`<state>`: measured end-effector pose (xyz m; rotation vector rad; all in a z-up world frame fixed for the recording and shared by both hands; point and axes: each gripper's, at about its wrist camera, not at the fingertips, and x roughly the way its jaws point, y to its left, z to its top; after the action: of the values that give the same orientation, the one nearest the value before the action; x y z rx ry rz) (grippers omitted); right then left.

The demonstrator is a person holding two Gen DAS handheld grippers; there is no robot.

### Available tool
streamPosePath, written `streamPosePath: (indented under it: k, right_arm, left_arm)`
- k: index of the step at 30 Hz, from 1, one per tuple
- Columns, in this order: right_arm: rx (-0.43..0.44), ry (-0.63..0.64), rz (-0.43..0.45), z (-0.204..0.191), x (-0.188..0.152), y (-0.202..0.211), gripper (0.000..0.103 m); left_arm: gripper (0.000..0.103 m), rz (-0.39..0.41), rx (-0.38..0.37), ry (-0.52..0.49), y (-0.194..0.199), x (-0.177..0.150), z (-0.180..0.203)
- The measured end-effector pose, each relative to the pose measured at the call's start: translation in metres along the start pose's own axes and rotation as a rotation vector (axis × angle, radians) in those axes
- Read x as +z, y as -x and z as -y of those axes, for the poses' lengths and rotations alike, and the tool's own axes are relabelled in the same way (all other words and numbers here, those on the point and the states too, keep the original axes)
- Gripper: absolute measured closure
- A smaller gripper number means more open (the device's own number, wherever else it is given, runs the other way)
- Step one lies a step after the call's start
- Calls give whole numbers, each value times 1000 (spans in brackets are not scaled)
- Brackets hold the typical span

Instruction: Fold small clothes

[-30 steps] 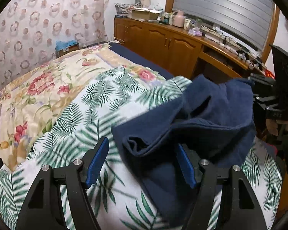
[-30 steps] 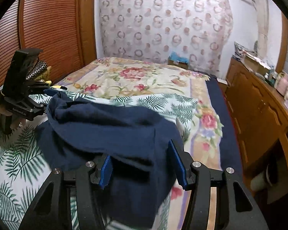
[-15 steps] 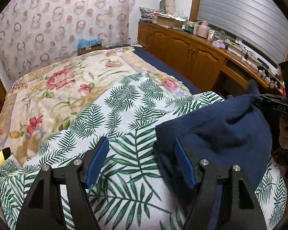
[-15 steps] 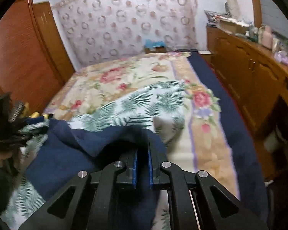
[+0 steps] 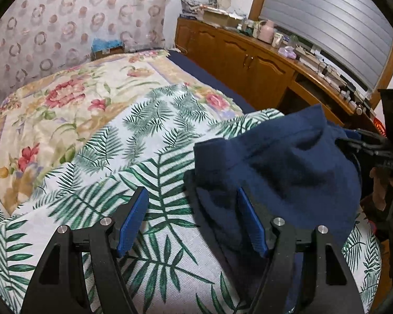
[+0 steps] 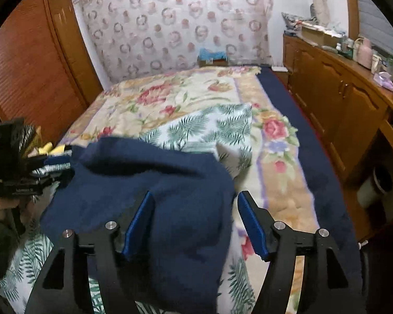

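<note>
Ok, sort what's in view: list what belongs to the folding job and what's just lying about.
For the job:
- navy garment
- palm-leaf cloth it lies on
- left gripper, jaws open beside the garment
- right gripper, jaws opening, garment between them

Lying about:
- floral bedspread
- wooden cabinet with its clutter
- pink jug
- blue-topped box

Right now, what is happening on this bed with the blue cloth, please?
A person holding a two-finger gripper in each hand is folding a small dark navy garment on a white cloth with green fern leaves, spread over a floral bed cover. The right gripper is opening its jaws; the navy fabric lies between them, no longer pinched. The left gripper is open, with the garment's edge at its right finger and nothing gripped. The garment lies bunched, not yet a neat fold.
</note>
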<state>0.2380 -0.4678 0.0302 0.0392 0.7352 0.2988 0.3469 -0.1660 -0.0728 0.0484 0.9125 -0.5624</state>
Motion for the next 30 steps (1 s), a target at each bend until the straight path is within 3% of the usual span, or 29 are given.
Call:
streamPosePath:
  k: [6, 11, 16, 19, 26, 30]
  right_arm:
    - [62, -21, -65, 9, 12, -26, 34]
    - [89, -13, -66, 16, 18, -36, 35]
    - [114, -9, -54, 15, 14, -44, 43]
    - [131, 0, -49, 15, 10, -48, 49]
    - [165, -6, -28, 15, 5, -45, 74]
    - [121, 25, 15, 4, 3, -32, 77]
  left_arm:
    - [33, -19, -8, -7, -3, -3, 4]
    - [33, -23, -38, -3, -6, -1, 10]
    - [36, -30, -65, 0, -7, 1, 17]
    - [44, -29, -70, -3, -9, 2, 21]
    - [83, -5, -70, 19, -1, 5, 19]
    - [88, 49, -81, -12, 21, 6, 27]
